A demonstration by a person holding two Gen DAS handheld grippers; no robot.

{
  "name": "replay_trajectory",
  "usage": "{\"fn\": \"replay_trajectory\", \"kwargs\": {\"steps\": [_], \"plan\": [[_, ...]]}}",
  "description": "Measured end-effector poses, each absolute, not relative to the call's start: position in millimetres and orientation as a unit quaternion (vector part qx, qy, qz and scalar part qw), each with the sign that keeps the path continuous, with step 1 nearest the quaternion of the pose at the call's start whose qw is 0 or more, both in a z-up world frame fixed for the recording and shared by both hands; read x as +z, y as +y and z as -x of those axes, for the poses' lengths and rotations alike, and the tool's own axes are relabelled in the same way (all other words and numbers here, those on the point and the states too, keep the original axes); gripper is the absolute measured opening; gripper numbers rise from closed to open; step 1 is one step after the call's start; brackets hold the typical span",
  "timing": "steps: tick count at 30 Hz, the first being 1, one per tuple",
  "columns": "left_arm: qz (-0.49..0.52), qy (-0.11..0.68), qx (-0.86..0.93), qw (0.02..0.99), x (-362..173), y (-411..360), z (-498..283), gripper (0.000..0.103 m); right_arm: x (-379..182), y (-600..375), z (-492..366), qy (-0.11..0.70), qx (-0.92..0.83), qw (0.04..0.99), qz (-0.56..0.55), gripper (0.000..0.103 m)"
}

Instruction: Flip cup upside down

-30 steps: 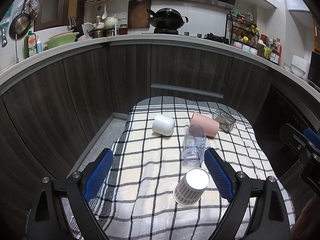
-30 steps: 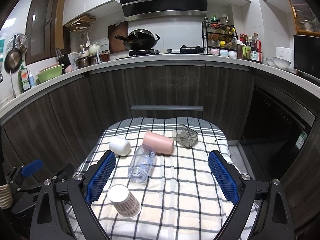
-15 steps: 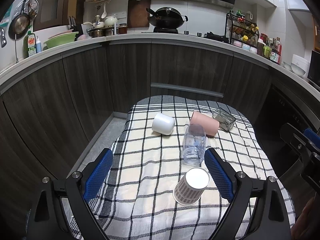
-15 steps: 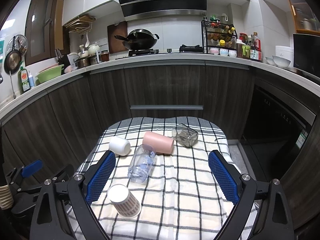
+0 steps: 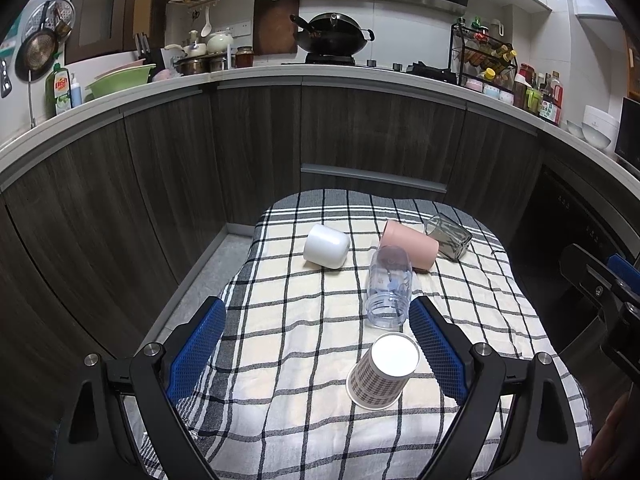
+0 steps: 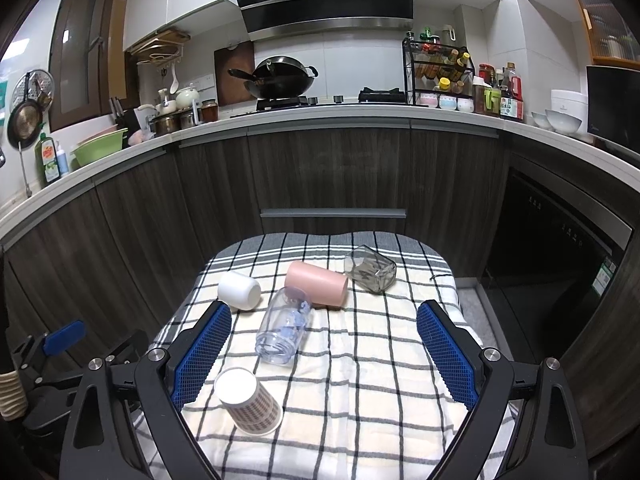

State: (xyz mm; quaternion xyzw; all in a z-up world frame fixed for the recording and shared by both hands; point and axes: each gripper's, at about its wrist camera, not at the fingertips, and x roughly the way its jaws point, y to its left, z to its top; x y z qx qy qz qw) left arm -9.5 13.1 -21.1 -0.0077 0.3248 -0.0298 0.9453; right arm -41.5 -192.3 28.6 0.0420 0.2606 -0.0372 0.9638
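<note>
On the checked counter (image 5: 280,344), both tongs, left (image 5: 316,344) and right (image 6: 324,344), hang wide open and empty, while the near paper cup (image 5: 382,372) already stands inverted, so a careless reach could topple it onto the clear bottle (image 5: 388,286).

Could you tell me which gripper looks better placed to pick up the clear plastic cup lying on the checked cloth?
Probably the right gripper: open, with the clear plastic cup between its fingers. For the left gripper, the cup lies off toward its right finger.

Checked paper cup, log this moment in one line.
checked paper cup: upside down on cloth | left gripper: open, empty | right gripper: open, empty
</note>
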Motion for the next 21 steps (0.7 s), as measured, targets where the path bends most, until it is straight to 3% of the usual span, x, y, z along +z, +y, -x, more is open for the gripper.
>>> {"fn": "replay_trajectory", "kwargs": {"steps": [21], "plan": [[0.009,0.329,-0.030,0.944,-21.7,12.6,8.1,0.094,24.9,-192.0,38.6,0.265,-0.037,0.963,-0.044,0.094]]}}
